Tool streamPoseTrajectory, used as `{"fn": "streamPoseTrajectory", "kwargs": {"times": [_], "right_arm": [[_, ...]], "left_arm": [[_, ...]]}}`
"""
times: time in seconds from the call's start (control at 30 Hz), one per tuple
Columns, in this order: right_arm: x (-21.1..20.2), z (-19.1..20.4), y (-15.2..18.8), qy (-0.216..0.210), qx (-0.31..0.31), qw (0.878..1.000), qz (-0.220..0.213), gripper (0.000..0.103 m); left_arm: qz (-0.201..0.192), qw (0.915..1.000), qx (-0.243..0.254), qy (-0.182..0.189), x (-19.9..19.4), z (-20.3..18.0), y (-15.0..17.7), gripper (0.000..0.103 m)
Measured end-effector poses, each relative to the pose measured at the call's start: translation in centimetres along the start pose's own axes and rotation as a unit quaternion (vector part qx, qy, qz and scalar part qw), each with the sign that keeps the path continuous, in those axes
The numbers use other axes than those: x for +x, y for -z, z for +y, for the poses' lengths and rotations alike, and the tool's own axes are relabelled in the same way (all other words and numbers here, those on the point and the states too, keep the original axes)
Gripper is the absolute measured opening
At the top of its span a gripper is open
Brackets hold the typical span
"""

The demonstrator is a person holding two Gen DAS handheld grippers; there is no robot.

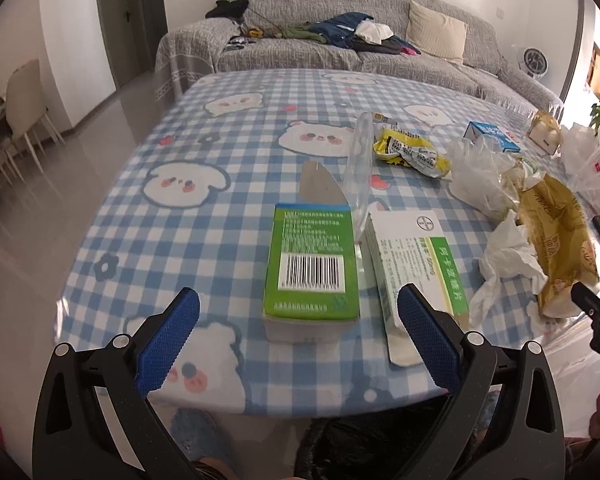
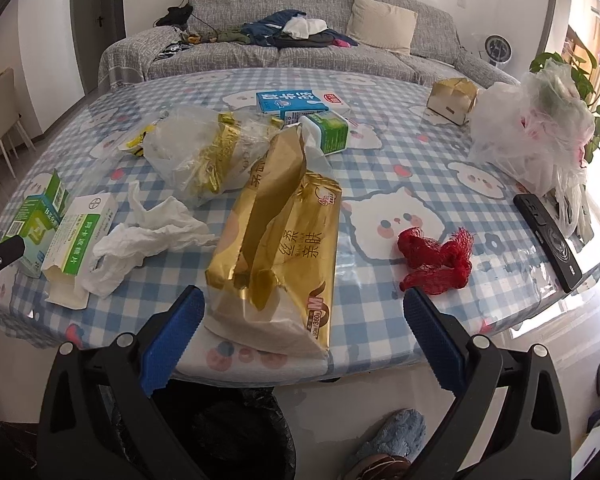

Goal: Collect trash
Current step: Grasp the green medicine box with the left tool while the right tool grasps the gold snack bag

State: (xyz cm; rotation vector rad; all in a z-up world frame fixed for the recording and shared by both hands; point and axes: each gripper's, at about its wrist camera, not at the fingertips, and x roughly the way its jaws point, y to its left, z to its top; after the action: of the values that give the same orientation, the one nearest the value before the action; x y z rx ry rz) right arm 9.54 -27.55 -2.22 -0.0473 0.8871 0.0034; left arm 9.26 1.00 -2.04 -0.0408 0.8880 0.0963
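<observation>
Both grippers spread wide, nothing between the pads, both hovering just off the near edge of the table (image 1: 148, 184). Left gripper (image 1: 298, 338): green medicine box (image 1: 312, 258) lies dead ahead at 12 o'clock, barcode face up, long axis running straight away from the gripper, so its short width falls between the open jaws. The near end of the box sits just beyond the fingertips, not touching. White medicine box (image 1: 416, 268) just beside it at 1 o'clock, tilted on edge, open flap toward the gripper; its axis is skewed slightly right. Right gripper (image 2: 304, 330): gold tissue pack (image 2: 284, 248) at 12 o'clock, long axis also pointing away, near end close in between the pads. Crumpled white tissue (image 2: 148, 240) at 10 o'clock, red mesh net (image 2: 436, 256) at 1 o'clock. Black-lined trash bin (image 2: 228, 432) below the table edge, under the right gripper. Judgement: each gripper is nearest its own 12 o'clock item; straight advance, no wrist turn needed.
</observation>
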Motion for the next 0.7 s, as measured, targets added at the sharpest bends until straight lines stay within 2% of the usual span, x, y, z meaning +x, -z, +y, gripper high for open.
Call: {"fn": "streamPoseTrajectory", "kwargs": {"times": [0.17, 0.3, 0.6, 0.7], "right_arm": [[1.1, -0.4, -0.4, -0.002, 0.014, 1.000, 0.012, 0.096], [1.5, -0.1, -0.5, -0.011, 0.015, 1.000, 0.019, 0.086], [2.3, -0.5, -0.2, -0.030, 0.030, 0.998, 0.040, 0.054], [2.3, -0.5, -0.1, -0.030, 0.031, 0.998, 0.042, 0.052]], "left_arm": [[0.018, 0.9997, -0.016, 0.003, 1.7, 0.6, -0.7, 0.094], [0.025, 0.9994, -0.024, 0.004, 2.4, 1.0, -0.9, 0.087], [0.038, 0.9990, -0.019, 0.015, 3.3, 0.3, -0.9, 0.070], [0.046, 0.9988, -0.012, 0.014, 3.6, 0.1, -0.8, 0.065]]}}
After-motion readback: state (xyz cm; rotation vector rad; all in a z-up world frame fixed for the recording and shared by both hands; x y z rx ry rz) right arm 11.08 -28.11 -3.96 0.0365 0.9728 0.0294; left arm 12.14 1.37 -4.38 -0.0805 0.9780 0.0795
